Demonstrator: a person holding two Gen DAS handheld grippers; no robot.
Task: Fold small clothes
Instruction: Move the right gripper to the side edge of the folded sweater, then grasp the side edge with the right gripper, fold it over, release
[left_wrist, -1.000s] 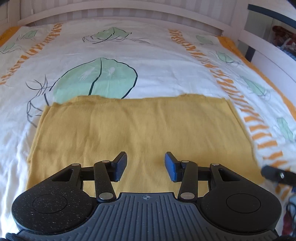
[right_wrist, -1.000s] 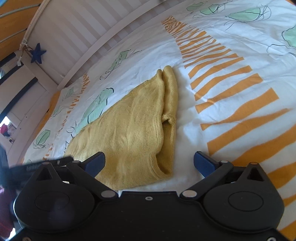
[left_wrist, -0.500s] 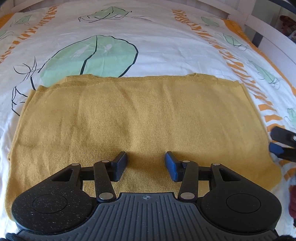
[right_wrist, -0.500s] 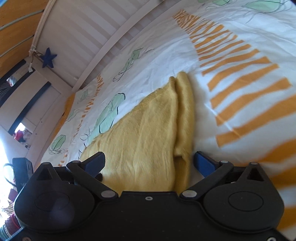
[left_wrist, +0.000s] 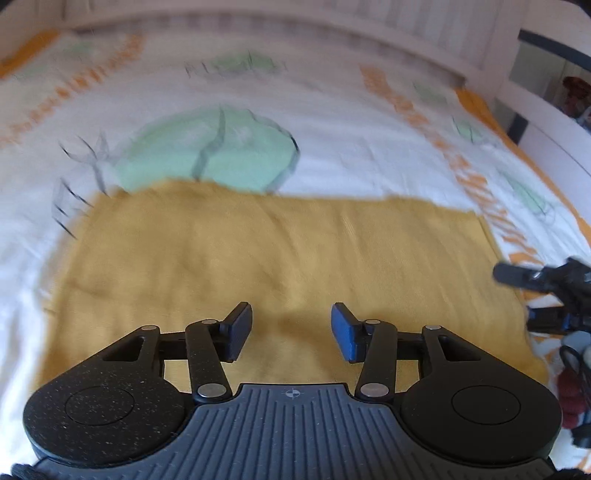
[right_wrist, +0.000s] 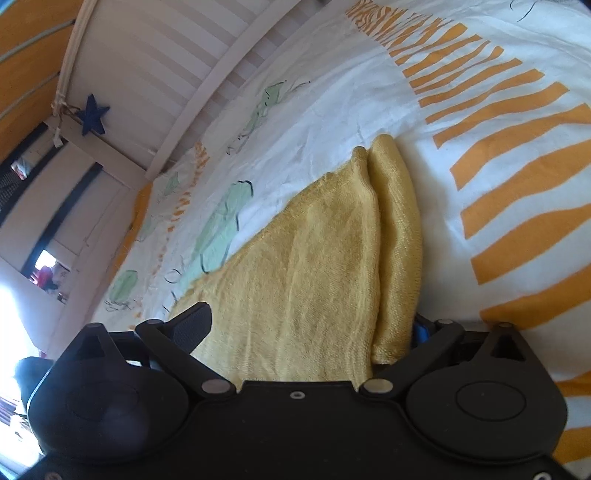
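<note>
With the yellow garment (right_wrist: 314, 266) flat on the bed (right_wrist: 369, 96), let your closing right hand-held gripper (right_wrist: 306, 328) catch its folded edge fully, seemingly still ungripped, before your left hand-held gripper (left_wrist: 291, 328), open, follows.

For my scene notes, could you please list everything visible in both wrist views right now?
Garment: one, mustard yellow, flat on the bed, right edge folded over.
Bedsheet: one, white with green leaves and orange stripes, under the garment.
Bed rail: one, white slats, behind the sheet.
Star: one, dark blue, hanging at the rail's corner.
Left tongs: one pair, black with blue pads, open above the garment's near edge.
Right tongs: one pair, black, closing around the garment's folded right edge.
</note>
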